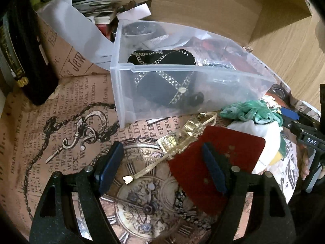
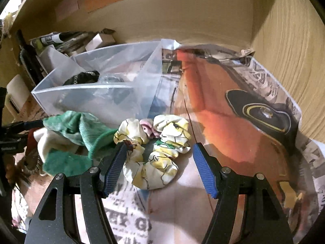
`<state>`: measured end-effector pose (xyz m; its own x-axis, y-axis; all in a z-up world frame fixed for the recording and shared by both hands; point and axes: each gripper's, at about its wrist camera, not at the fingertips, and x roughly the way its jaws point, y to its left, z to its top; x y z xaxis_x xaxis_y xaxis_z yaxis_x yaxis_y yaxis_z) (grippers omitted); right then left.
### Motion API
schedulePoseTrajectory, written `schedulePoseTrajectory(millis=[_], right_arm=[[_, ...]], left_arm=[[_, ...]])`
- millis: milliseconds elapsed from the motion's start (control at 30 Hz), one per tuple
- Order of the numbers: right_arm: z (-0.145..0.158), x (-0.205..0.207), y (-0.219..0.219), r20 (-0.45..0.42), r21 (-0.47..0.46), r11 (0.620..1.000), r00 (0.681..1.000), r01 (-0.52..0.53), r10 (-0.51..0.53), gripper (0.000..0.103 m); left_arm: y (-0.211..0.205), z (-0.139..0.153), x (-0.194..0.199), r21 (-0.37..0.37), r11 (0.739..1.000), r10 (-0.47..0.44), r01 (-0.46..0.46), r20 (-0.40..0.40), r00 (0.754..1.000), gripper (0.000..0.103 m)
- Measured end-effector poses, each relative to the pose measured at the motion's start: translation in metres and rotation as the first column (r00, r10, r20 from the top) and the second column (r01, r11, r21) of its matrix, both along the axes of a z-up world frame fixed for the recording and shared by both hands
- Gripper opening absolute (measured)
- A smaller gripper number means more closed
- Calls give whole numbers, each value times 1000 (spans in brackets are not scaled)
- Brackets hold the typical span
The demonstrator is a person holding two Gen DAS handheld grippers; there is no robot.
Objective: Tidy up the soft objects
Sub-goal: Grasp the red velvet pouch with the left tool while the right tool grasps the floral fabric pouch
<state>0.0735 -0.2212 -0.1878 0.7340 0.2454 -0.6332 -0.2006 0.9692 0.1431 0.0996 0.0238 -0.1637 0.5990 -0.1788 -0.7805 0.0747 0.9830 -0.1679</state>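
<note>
A yellow-and-white floral scrunchie (image 2: 156, 152) lies on the papered surface between the fingers of my open right gripper (image 2: 158, 166). A green cloth (image 2: 81, 134) over a white cloth (image 2: 50, 142) lies left of it; both also show in the left wrist view (image 1: 249, 113). My left gripper (image 1: 162, 168) is open above a dark red pouch (image 1: 219, 160) and a gold ribbon tie (image 1: 178, 140); its right finger (image 1: 213, 168) rests over the pouch. A clear plastic bin (image 1: 182, 69) holds a black chain-trimmed pouch (image 1: 162, 87).
Stacked papers and boxes (image 1: 81, 4) sit behind the bin at the left. A black book (image 1: 22, 46) stands at the far left. Wooden walls (image 2: 284, 50) close the back and right. Printed paper (image 2: 233, 122) covers the surface.
</note>
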Motion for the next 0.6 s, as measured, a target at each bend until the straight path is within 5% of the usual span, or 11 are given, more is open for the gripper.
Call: schedulePoseTrajectory(millis=[100,300,467,600], right_arm=[[-1,-2,3,8,-12,1000,1000,-1,1,61],[-3,-5,5,7,-13,1000,1000,-17,17,32],[0,-8,3,22,12,1000,999,-24,23,14],[5,-13,0,46,23,1000,999,-13,12,12]], left_arm=[[-1,-1,-1,-11,1000,-13,13,3,1000,59],[-8,-2,-1,-13,999,-38,38,13,999,36],[-9,-1,0,-25,999,-35,35,16,999,29],[-9,4,-6,-18,999,-32,32,32,999,22]])
